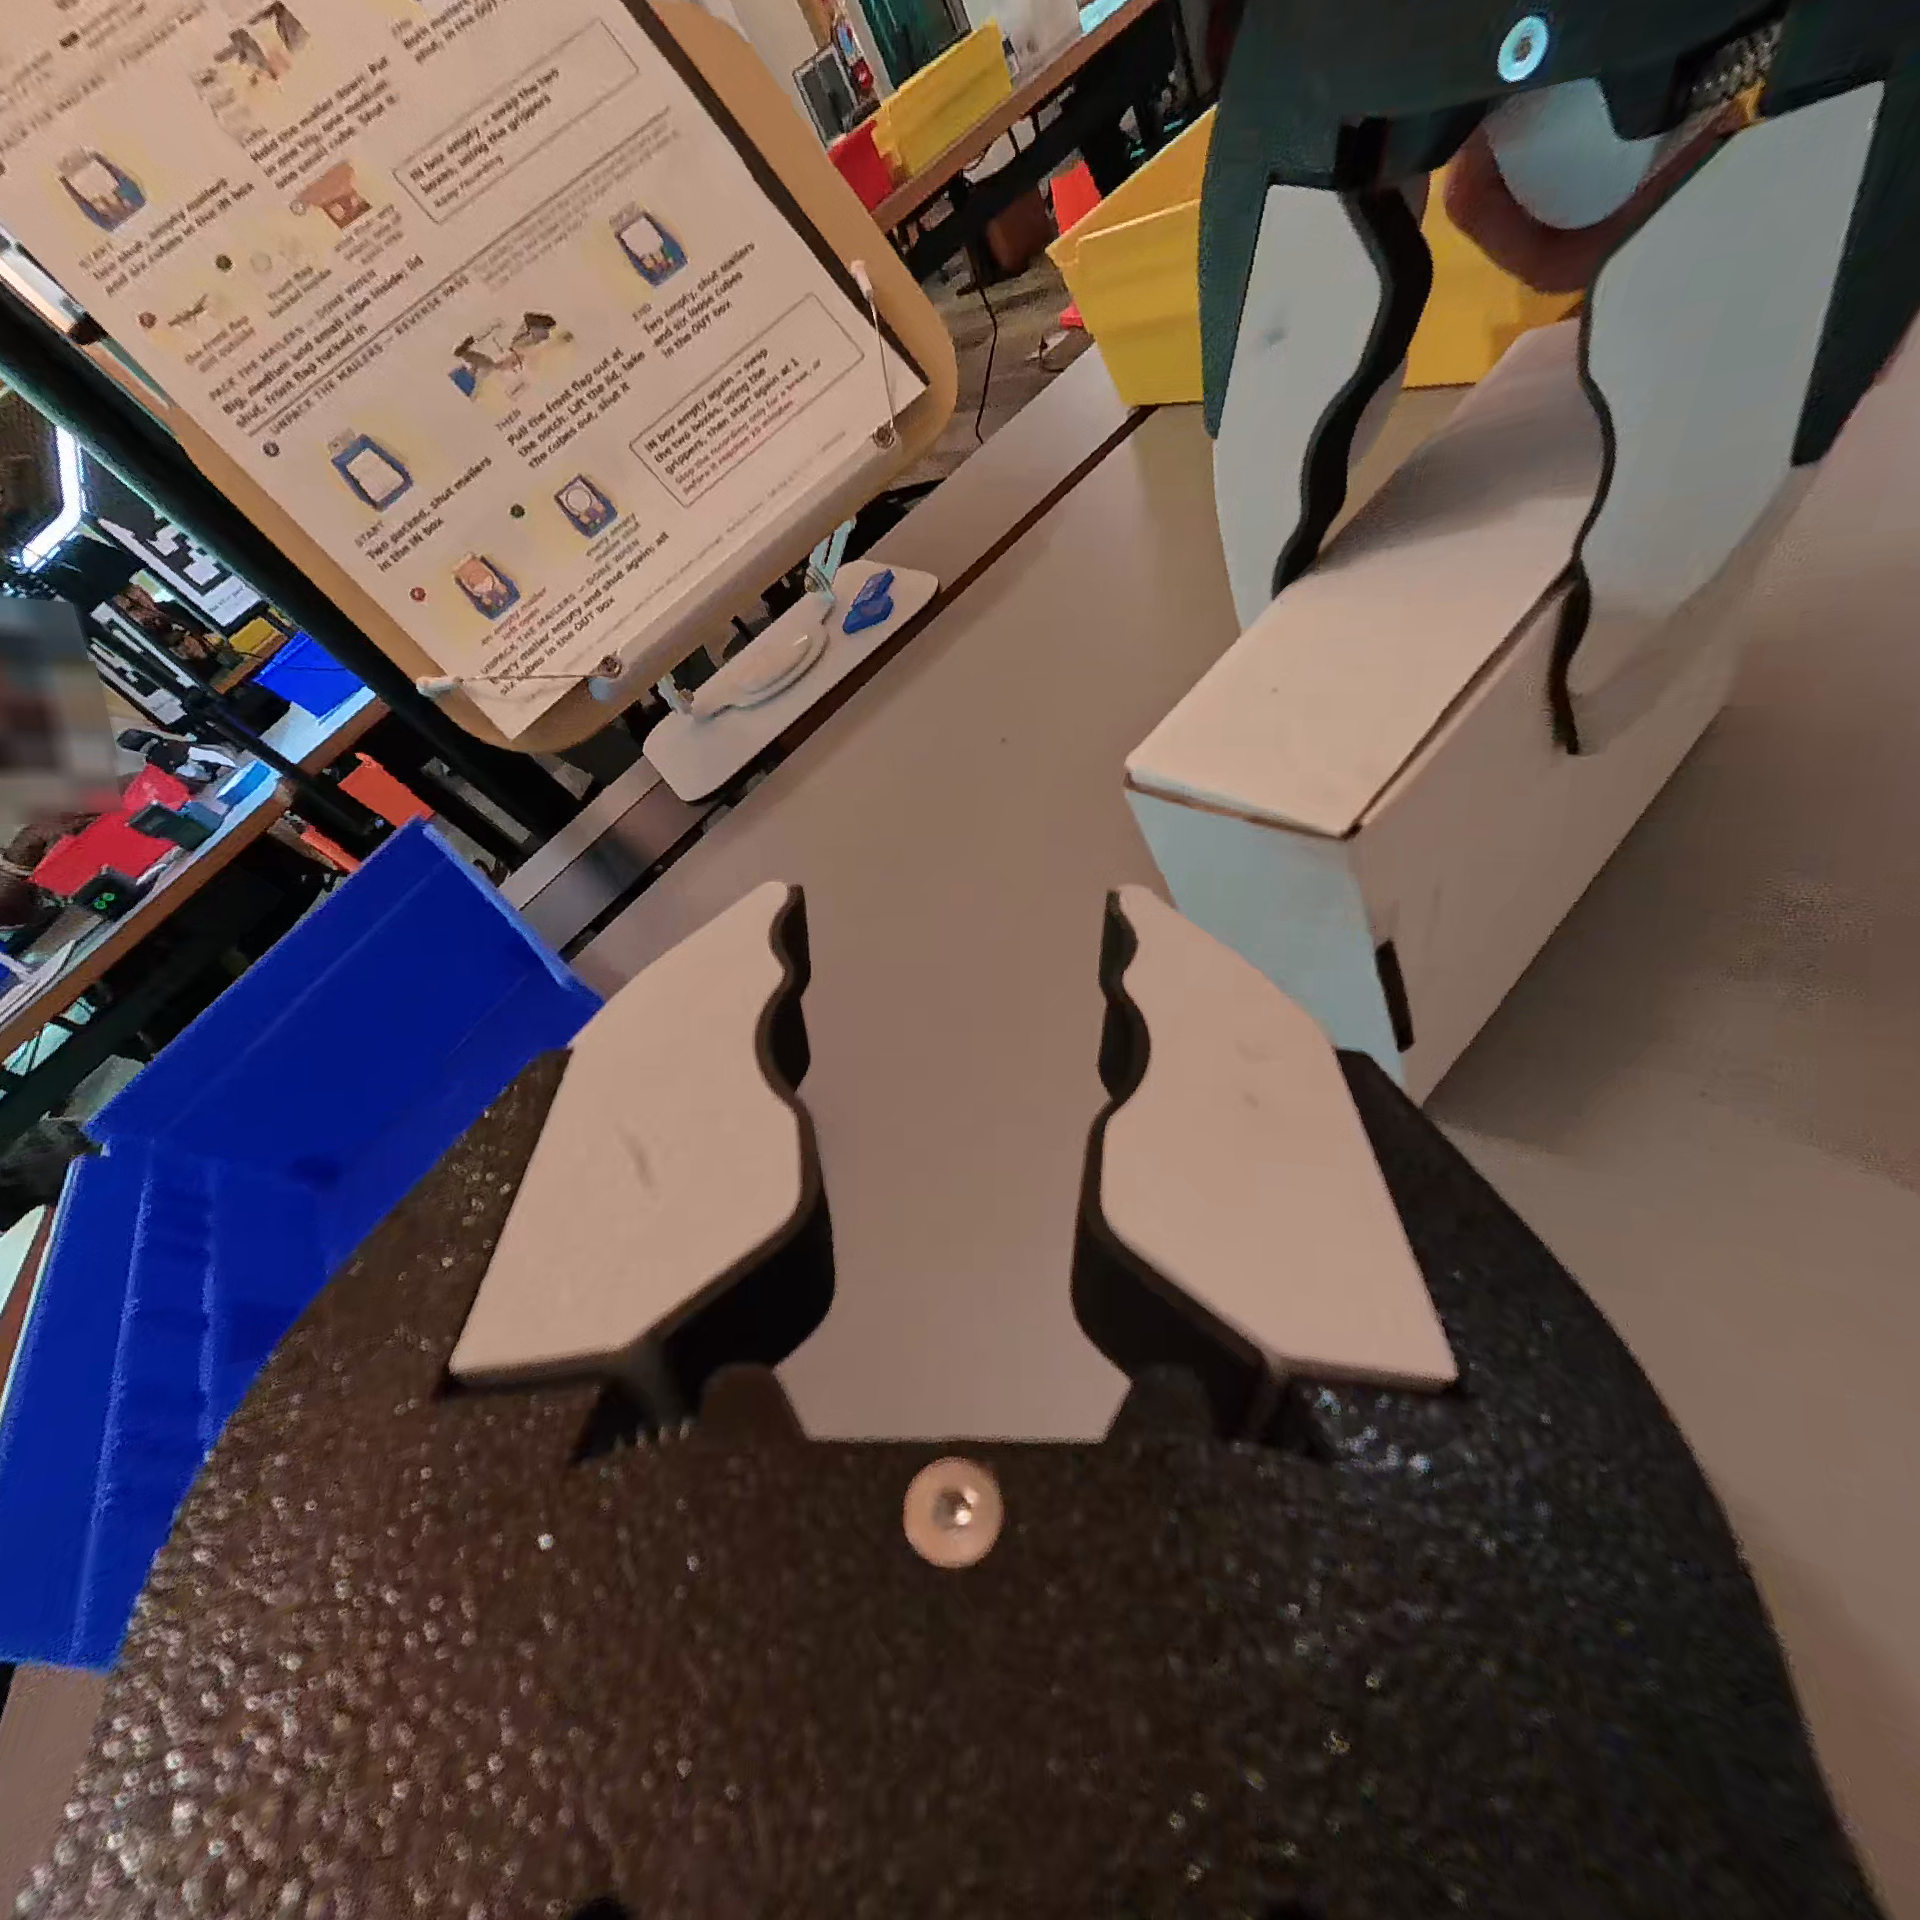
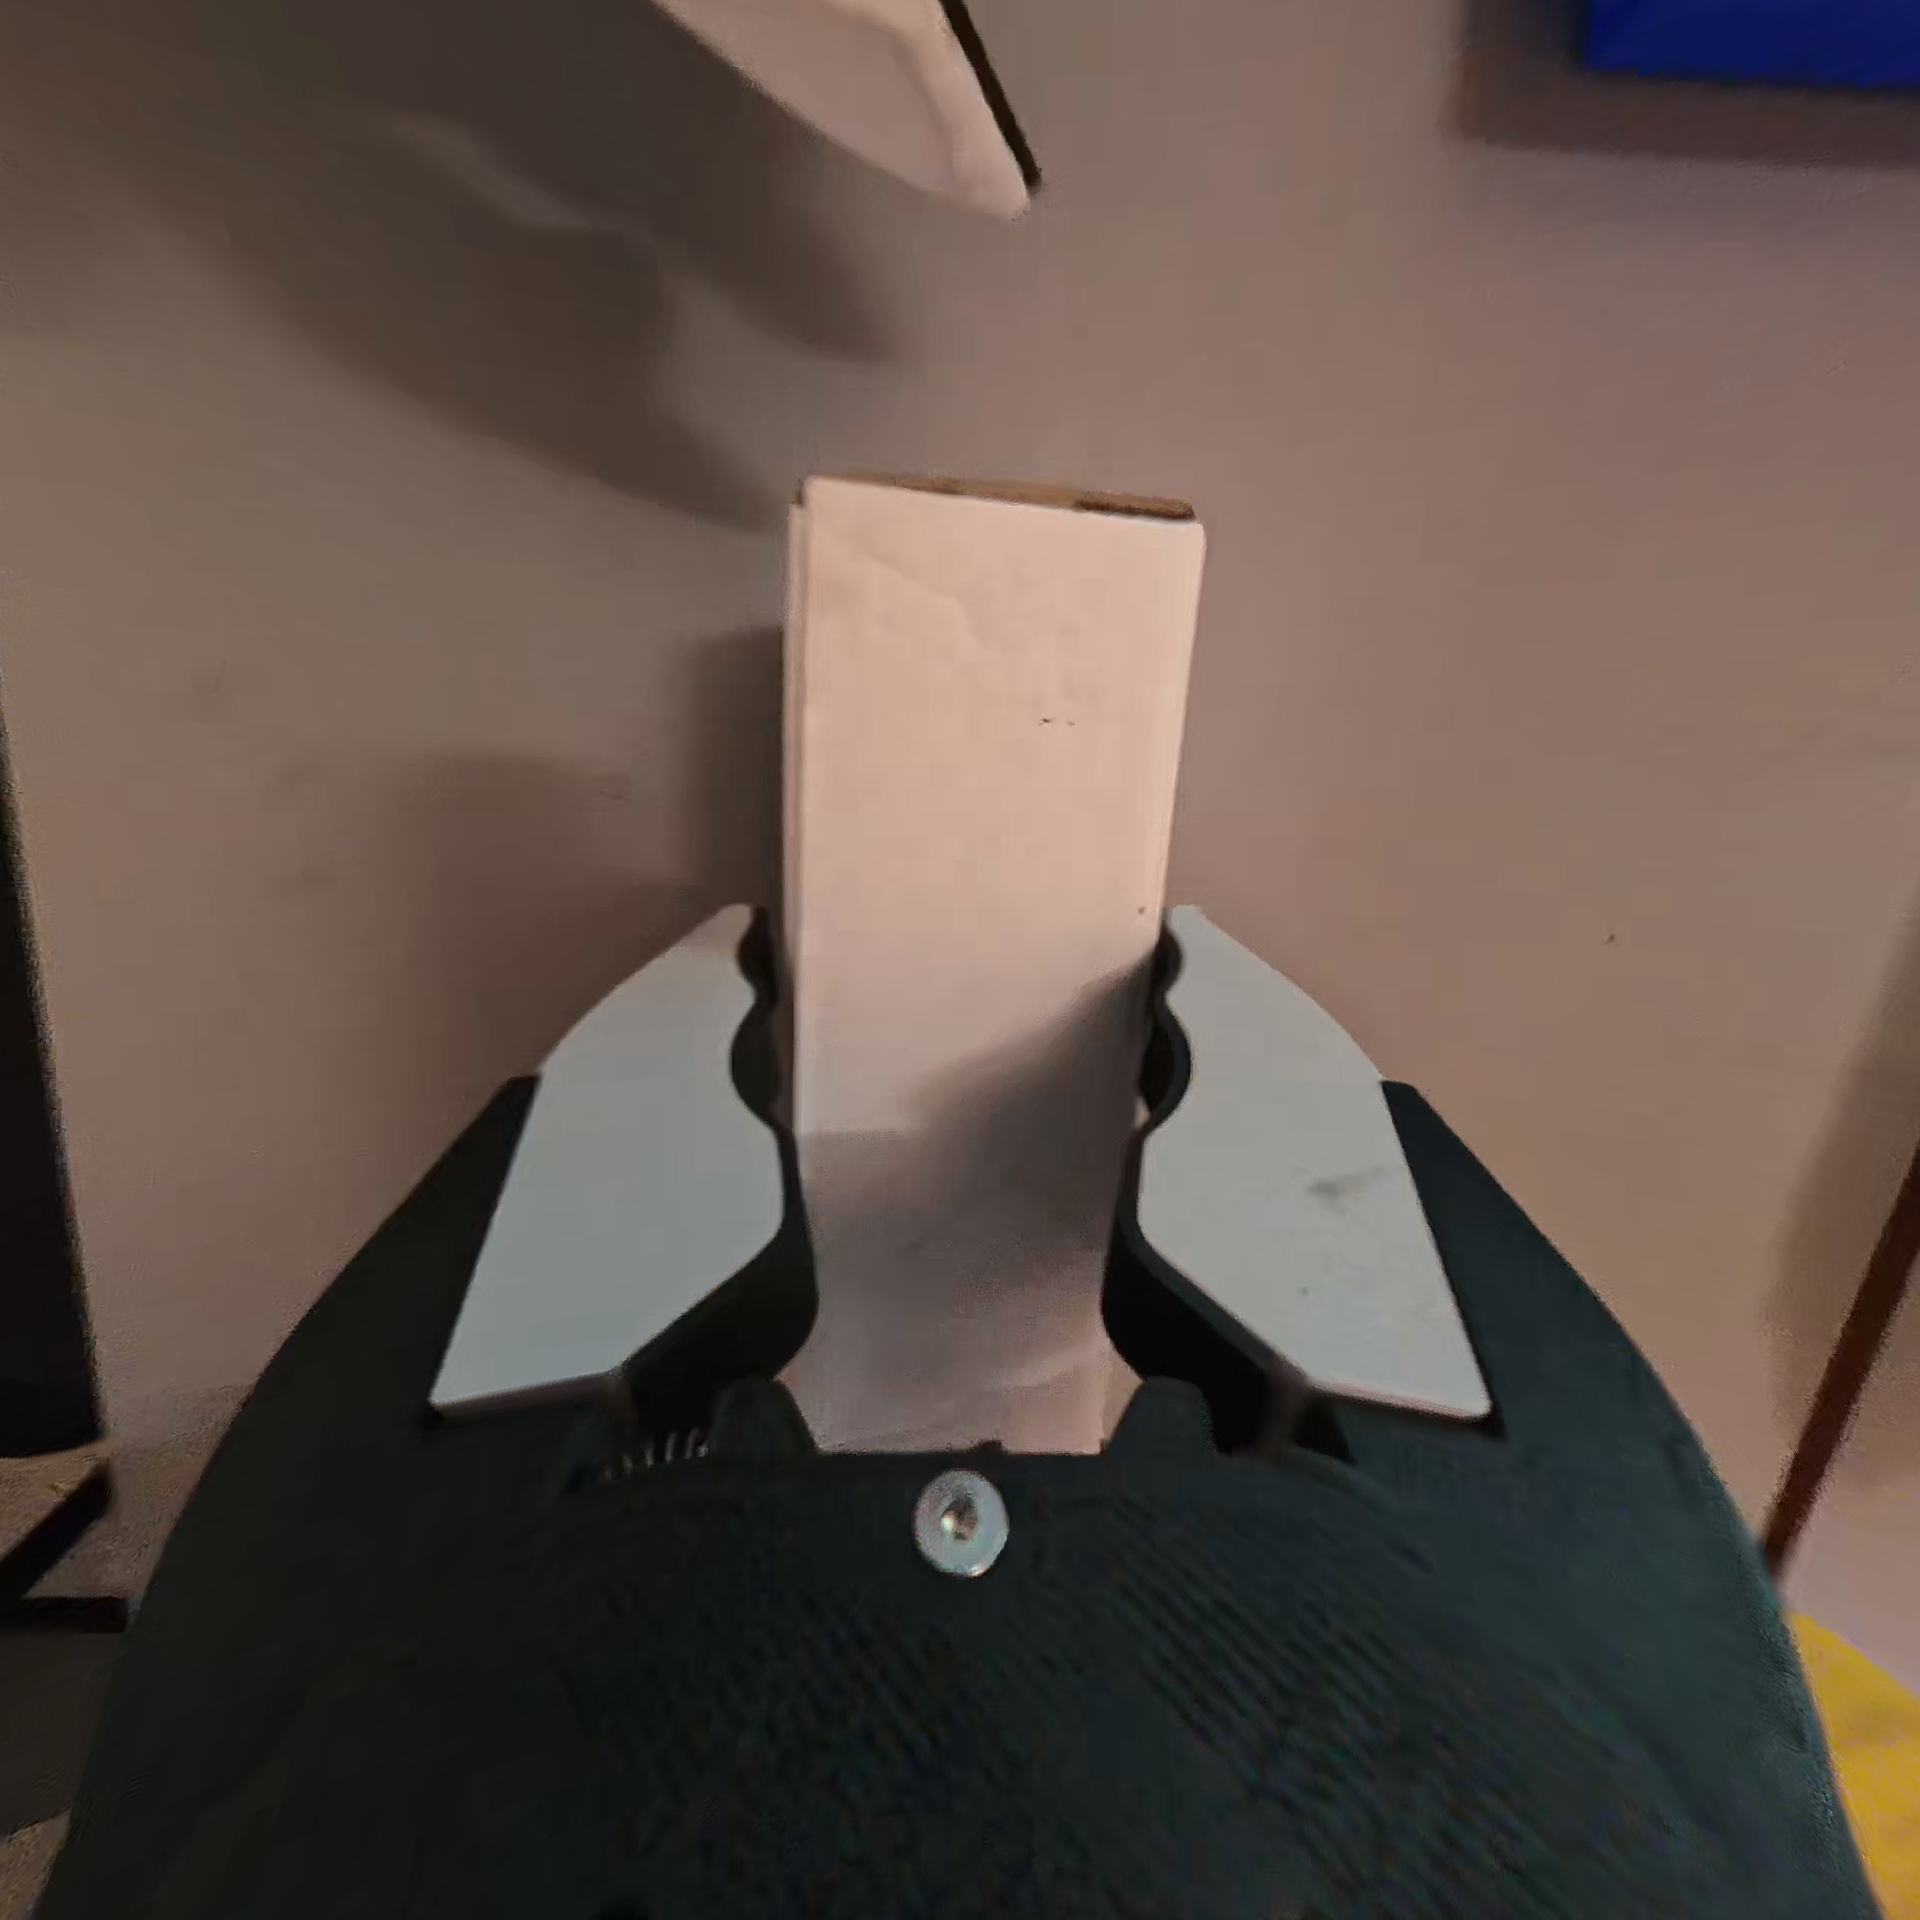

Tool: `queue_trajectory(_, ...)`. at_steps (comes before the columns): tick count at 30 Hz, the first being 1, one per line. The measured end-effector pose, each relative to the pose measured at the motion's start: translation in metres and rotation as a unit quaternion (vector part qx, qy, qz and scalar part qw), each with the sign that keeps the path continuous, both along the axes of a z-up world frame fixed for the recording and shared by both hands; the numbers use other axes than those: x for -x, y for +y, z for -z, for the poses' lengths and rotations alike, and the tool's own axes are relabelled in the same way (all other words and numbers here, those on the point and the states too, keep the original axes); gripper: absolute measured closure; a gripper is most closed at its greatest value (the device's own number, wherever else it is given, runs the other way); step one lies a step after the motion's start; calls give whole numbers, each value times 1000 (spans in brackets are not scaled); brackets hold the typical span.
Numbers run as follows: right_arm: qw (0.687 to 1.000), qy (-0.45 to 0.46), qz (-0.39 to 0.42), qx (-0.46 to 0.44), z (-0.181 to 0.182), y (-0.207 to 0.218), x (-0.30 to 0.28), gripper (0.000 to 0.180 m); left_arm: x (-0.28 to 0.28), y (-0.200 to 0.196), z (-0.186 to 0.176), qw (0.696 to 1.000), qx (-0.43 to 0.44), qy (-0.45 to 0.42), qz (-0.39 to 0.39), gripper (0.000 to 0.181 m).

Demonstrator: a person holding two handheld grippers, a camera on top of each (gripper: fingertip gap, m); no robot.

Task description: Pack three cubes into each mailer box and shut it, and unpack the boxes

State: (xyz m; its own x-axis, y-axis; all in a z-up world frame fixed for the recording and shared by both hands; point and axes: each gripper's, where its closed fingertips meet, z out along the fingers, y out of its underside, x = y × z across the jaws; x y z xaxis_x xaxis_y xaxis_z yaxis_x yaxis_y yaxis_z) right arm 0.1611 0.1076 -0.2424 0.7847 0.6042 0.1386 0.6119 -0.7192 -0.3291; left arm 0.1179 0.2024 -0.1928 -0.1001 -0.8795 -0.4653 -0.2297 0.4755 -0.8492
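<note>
A white mailer box (image 1: 1403, 748) with its lid shut rests on the grey table (image 1: 935, 790). My right gripper (image 1: 1434, 655) comes down from the top right and is shut on the box, one finger on each long side. In the right wrist view the box (image 2: 987, 779) runs forward between the two fingers of the right gripper (image 2: 966, 925). My left gripper (image 1: 951, 914) is open and empty, just left of the box's near end. One of its fingers (image 2: 883, 94) shows at the top of the right wrist view. No cubes are in view.
A blue bin (image 1: 260, 1195) sits at the left table edge and also shows in the right wrist view (image 2: 1745, 31). A yellow bin (image 1: 1143, 270) stands behind the box. An instruction sheet on a stand (image 1: 468, 312) is at the table's far side.
</note>
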Motion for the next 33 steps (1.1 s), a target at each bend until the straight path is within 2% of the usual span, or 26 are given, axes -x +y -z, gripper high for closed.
queue_trajectory(4, 1000, -18, -4, 10, 2, -3, -1, 115, 2, 8, 3, 1000, 12, 0, -9, 130)
queue_trajectory(7, 998, -57, -10, 8, -8, -26, -10, 115, 3, 9, 8, 1000, 1, 7, -8, 130)
queue_trajectory(12, 987, -123, 35, -101, -79, -72, -63, 115, 2, 11, 14, 1000, -14, 18, -14, 131)
queue_trajectory(15, 958, -229, 66, -162, -126, -109, -126, 115, 0, 8, 14, 1000, -20, 18, -10, 131)
queue_trajectory(19, 891, -387, 152, -184, -158, -159, -227, 115, -2, 6, 15, 1000, -19, 16, -7, 132)
queue_trajectory(21, 871, -422, 182, -177, -146, -177, -268, 115, -3, 5, 16, 1000, -13, 14, -5, 132)
queue_trajectory(25, 877, -415, 211, -122, -91, -206, -316, 115, -2, 6, 19, 1000, -19, 20, -7, 132)
queue_trajectory(33, 871, -419, 234, -108, -39, -200, -356, 115, -5, 6, 25, 1000, 22, 19, -2, 133)
